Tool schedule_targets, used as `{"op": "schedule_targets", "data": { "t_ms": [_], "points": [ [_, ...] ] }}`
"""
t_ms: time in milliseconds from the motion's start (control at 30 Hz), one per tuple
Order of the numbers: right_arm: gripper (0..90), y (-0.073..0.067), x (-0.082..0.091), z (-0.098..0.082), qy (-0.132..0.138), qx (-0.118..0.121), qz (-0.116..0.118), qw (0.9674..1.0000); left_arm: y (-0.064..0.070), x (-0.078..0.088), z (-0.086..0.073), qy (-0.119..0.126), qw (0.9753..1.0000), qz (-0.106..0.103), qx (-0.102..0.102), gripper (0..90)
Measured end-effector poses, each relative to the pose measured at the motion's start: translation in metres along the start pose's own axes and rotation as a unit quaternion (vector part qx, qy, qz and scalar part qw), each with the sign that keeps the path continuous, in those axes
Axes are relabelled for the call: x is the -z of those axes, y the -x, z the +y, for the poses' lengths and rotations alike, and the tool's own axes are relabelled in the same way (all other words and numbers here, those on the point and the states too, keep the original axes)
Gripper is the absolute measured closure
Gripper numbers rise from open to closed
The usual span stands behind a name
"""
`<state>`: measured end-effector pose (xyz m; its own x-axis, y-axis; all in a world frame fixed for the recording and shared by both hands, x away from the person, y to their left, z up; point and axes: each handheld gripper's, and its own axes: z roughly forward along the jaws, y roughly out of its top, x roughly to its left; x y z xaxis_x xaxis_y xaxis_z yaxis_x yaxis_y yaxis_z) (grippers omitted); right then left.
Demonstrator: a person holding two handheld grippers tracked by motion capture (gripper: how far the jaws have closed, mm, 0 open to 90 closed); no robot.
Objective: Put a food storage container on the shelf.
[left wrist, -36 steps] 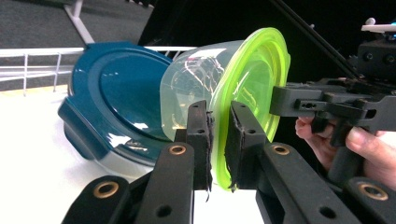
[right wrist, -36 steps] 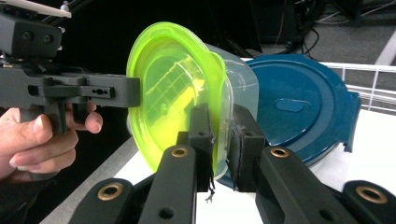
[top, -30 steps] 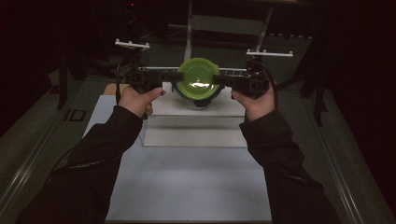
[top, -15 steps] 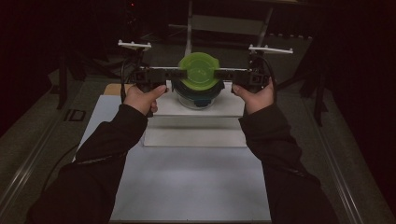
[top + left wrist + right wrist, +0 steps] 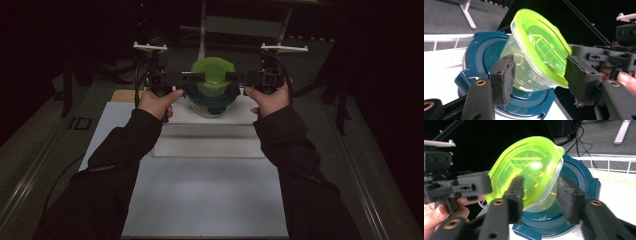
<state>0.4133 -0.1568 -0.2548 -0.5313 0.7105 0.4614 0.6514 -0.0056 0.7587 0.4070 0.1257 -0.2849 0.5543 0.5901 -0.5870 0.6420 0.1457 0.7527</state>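
A clear tub with a neon green lid (image 5: 212, 72) is tipped on its side over a round blue-lidded bowl (image 5: 212, 102). My left gripper (image 5: 197, 76) comes at it from the left and my right gripper (image 5: 232, 76) from the right, both level. In the left gripper view the tub (image 5: 541, 50) sits between the jaws of my left gripper (image 5: 541, 77), which have just been opening. In the right gripper view my right gripper (image 5: 541, 197) brackets the tub (image 5: 529, 167), and its jaws have just been opening too. No pad clearly presses on it.
The bowl stands on a raised white platform (image 5: 210, 135) at the far end of a white board (image 5: 200, 195). A white wire rack (image 5: 609, 162) lies behind the bowl. A metal stand post (image 5: 202, 20) rises at the back. Dark surroundings flank the table.
Both hands and the green-lidded tub have shifted slightly up the picture. The tub now tilts more steeply. The jaws of both grippers stand wider apart than before.
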Motion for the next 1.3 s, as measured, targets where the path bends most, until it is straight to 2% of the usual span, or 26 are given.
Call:
{"op": "schedule_targets", "data": {
  "t_ms": [67,200,300,433,500,667,733,800,900,1033,1067,1133,1300],
  "points": [
    [51.9,0.000,-0.001,0.000,-0.001,-0.002,0.002,1.0000,-0.001,0.000,0.000,0.000,1.0000,0.000,0.004,39.3],
    [44.1,0.000,0.000,0.001,0.007,0.013,-0.003,0.9999,-0.003,0.002,0.000,0.002,1.0000,-0.001,0.007,37.2],
    [43.2,-0.001,0.001,0.001,0.006,0.013,-0.003,0.9999,-0.003,0.005,0.001,0.011,0.9999,0.000,0.008,36.6],
    [37.3,-0.002,0.004,0.003,0.015,0.022,-0.001,0.9997,-0.003,0.007,0.002,0.019,0.9997,-0.014,0.001,30.5],
    [33.7,-0.003,0.004,0.004,0.015,0.027,-0.001,0.9995,-0.002,0.009,0.001,0.026,0.9996,-0.009,-0.010,28.7],
    [26.0,-0.006,0.006,0.003,0.012,0.039,0.011,0.9991,-0.001,0.012,-0.001,0.036,0.9986,-0.025,-0.029,20.6],
    [22.4,-0.007,0.007,0.001,0.009,0.048,0.019,0.9986,0.001,0.014,-0.002,0.035,0.9981,-0.029,-0.042,14.7],
    [20.1,-0.007,0.008,0.000,0.008,0.050,0.025,0.9984,0.003,0.015,-0.003,0.033,0.9977,-0.035,-0.049,13.1],
    [17.6,-0.008,0.009,-0.002,0.006,0.058,0.030,0.9978,0.006,0.017,-0.005,0.024,0.9970,-0.036,-0.064,0.0],
    [17.7,-0.007,0.011,-0.007,0.005,0.066,0.025,0.9975,0.011,0.019,-0.010,0.023,0.9956,-0.035,-0.083,0.0],
    [17.7,-0.007,0.011,-0.008,0.006,0.064,0.027,0.9975,0.014,0.021,-0.014,0.027,0.9941,-0.032,-0.100,0.0],
    [17.8,-0.007,0.012,-0.013,0.003,0.067,0.029,0.9973,0.015,0.022,-0.016,0.027,0.9938,-0.031,-0.104,0.0],
    [17.8,-0.005,0.016,-0.024,0.000,0.074,0.033,0.9968,0.019,0.026,-0.026,0.024,0.9912,-0.023,-0.128,0.0]
  ]
}}
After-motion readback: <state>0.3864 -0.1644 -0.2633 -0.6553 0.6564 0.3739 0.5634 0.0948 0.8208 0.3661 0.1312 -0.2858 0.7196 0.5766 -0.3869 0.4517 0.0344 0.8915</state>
